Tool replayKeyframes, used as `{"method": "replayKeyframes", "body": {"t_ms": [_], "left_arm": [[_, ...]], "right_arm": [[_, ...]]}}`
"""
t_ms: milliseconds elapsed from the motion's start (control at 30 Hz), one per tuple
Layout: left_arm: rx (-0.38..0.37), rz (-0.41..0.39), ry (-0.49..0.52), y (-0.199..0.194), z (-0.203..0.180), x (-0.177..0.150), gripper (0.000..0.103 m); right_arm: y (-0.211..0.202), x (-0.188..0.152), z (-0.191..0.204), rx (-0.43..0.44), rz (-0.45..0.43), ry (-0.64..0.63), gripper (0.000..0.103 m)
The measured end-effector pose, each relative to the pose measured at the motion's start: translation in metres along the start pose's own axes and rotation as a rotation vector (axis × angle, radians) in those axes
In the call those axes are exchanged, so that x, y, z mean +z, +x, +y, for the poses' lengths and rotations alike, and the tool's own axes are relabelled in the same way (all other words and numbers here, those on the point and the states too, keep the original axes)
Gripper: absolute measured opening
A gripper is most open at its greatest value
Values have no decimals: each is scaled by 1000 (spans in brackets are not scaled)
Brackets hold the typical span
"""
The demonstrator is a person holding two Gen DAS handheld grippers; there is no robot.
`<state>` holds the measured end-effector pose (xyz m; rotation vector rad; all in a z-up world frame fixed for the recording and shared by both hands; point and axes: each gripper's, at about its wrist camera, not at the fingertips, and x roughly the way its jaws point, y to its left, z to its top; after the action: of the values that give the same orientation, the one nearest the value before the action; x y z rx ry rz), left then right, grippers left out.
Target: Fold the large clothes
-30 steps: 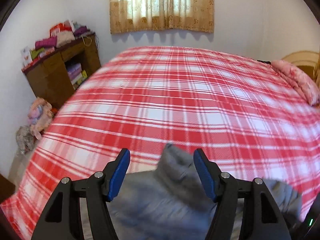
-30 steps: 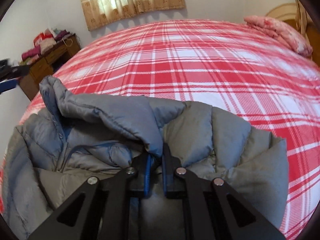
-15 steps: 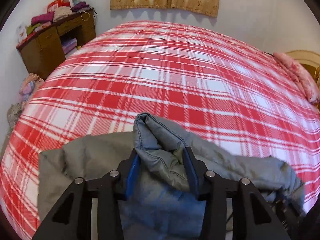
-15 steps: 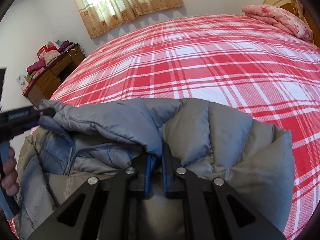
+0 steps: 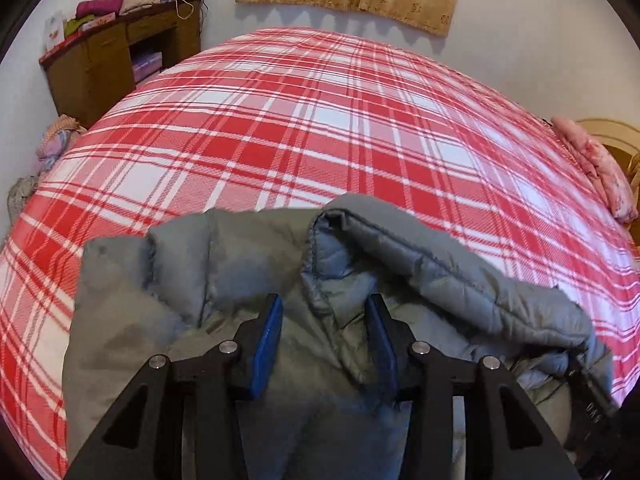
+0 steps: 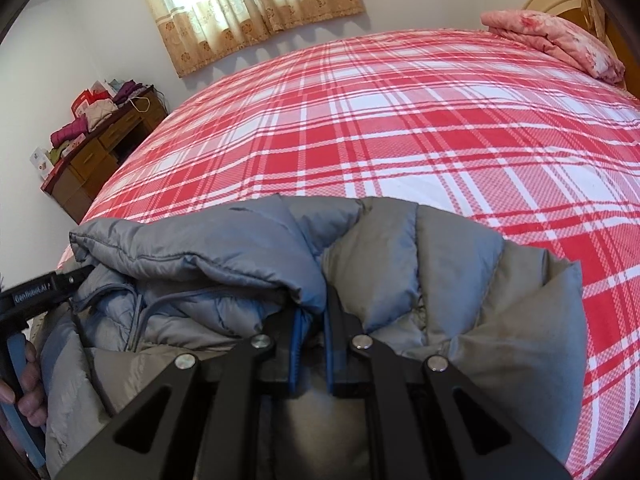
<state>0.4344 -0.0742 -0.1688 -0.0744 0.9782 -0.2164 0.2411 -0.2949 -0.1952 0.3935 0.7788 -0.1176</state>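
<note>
Fingers [image 5: 269, 332] on both sides are clamping the jacket [image 5: 224, 264]; I'm keeping tension even while laying it flat on the bed [image 5: 320, 120].

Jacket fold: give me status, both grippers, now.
Left gripper shut on jacket fold. Right gripper shut on jacket edge. Jacket bunched at near edge of bed. Nothing in the way.
</note>
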Motion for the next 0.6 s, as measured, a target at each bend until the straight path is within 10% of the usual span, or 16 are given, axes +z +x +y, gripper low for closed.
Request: {"method": "replayKeyframes", "body": {"t_ms": [167,267,600], "left_arm": [[-78,25,-54,15,-8,17,45],[-127,-22,7,3,-20,6,13],[-20,-118,-17,-36,3,-35,9]], "right_arm": [[-1,0,1,2,0,2,8],[-1,-1,0,9,0,8,8],[-3,-2,-3,19,-1,18,8]]}}
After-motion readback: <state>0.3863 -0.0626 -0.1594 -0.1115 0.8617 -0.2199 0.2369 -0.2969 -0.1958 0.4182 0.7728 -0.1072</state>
